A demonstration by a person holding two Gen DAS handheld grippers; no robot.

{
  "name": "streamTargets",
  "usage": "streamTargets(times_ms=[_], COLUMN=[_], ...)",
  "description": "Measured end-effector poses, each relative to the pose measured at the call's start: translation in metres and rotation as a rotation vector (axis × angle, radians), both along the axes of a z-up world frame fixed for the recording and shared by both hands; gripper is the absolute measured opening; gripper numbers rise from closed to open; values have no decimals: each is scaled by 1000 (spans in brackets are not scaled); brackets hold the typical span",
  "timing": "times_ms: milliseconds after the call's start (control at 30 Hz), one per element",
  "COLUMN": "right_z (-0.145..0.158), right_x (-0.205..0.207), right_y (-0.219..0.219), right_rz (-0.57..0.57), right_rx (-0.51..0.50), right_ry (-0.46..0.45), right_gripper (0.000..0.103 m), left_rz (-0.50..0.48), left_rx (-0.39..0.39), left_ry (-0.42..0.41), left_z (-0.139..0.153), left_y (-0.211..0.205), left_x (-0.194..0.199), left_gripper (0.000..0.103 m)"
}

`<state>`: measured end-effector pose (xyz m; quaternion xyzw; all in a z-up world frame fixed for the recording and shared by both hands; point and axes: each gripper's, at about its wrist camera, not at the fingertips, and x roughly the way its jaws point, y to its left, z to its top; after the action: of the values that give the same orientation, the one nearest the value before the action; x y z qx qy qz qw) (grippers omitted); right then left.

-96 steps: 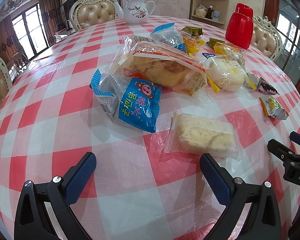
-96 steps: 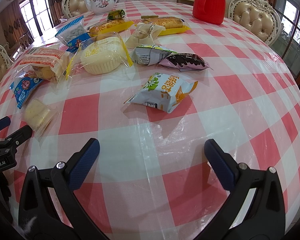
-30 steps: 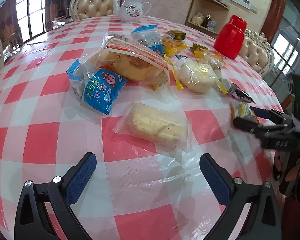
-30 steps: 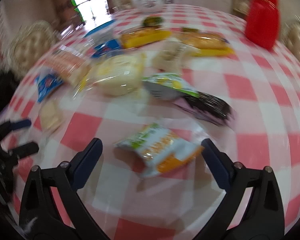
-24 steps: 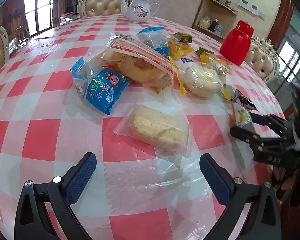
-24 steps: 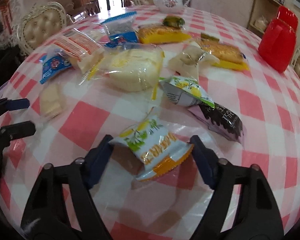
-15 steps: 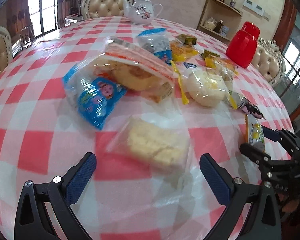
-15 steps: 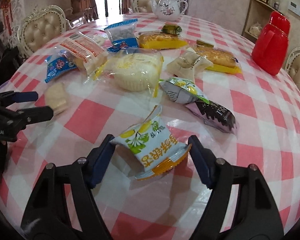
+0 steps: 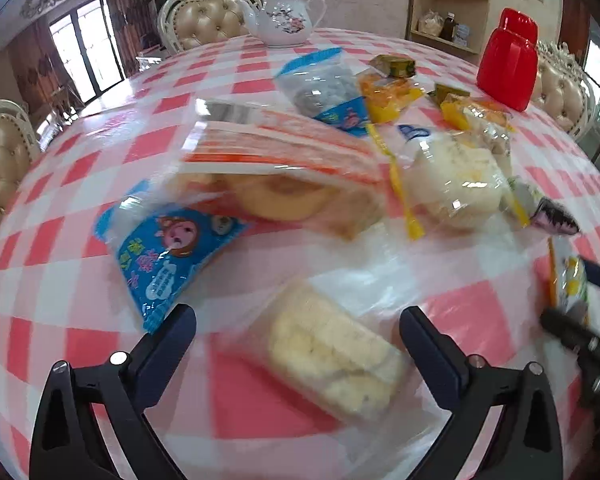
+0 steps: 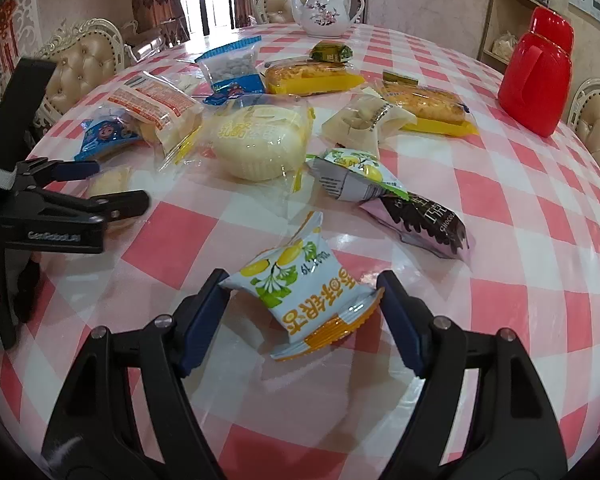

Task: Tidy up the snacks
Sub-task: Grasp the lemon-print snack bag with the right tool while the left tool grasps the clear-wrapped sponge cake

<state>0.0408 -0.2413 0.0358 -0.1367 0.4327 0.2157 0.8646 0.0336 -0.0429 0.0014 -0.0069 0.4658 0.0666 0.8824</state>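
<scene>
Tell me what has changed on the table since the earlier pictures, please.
The right tongs closed from wide open onto the ginkgo snack packet and lifted its far end off the tablecloth. The left tongs, open as before, moved forward to straddle the clear-wrapped cake. The other snacks, teapot and red jug stayed put.

Snack packets: appearance, pose and position

The lemon-print packet (image 10: pixel 300 292), white with an orange end seal, is pinched at both sides and tilted up. At 12 o'clock from it lies a round pale cake (image 10: pixel 260 142) in clear wrap, flat; at 1 o'clock a green-and-white lemon packet (image 10: pixel 356 176) rests against a dark chocolate packet (image 10: pixel 424 220). At 10 o'clock, a clear-wrapped pale biscuit (image 9: pixel 332 356) lies flat, with a blue cartoon packet (image 9: pixel 168 252) beyond it.
</scene>
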Motion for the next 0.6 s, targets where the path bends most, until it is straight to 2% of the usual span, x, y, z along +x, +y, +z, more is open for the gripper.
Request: streamTargets(times_ms=[67, 200, 300, 367, 400, 467, 600], right_z=[-1, -1, -1, -2, -2, -2, -1], right_x=[0, -1, 0, 1, 2, 4, 4], right_y=[0, 2, 1, -1, -3, -6, -7], right_rz=[2, 10, 10, 9, 6, -7, -5], right_rx=[1, -6, 2, 18, 26, 40, 45], right_ry=[4, 6, 10, 21, 26, 37, 32], right_gripper=[78, 78, 78, 78, 78, 78, 78], left_rz=[6, -6, -20, -41, -55, -81, -124], left_rx=[27, -8, -39, -35, -38, -38, -44], left_ry=[-6, -5, -36, -51, -51, -54, -69], left_z=[1, 1, 3, 6, 8, 9, 9], left_y=[7, 10, 8, 6, 4, -1, -6], left_x=[-10, -20, -18, -17, -16, -17, -28], left_gripper=[103, 100, 80, 61, 56, 37, 37])
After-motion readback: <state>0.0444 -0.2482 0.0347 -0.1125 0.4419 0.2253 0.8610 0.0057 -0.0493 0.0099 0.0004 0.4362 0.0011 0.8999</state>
